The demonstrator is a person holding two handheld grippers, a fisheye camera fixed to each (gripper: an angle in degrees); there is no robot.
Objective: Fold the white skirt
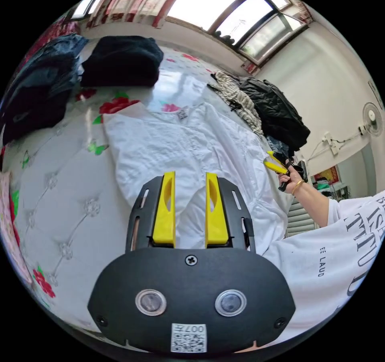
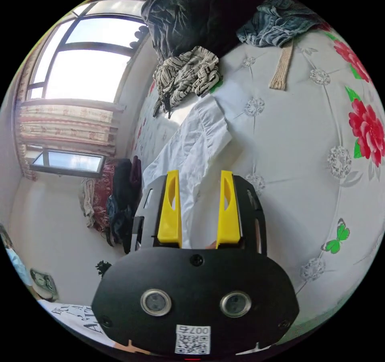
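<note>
Both claws, left (image 1: 188, 177) and right (image 2: 199, 175), gape empty above the white skirt (image 1: 180, 149).

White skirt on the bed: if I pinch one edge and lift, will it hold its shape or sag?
The white skirt looks thin and wrinkled, so it will probably droop from the pinch. It lies in soft creases on the quilted bed, which suggests light cloth that could drag and bunch if pushed. The ruffled hem may fold over itself.
</note>
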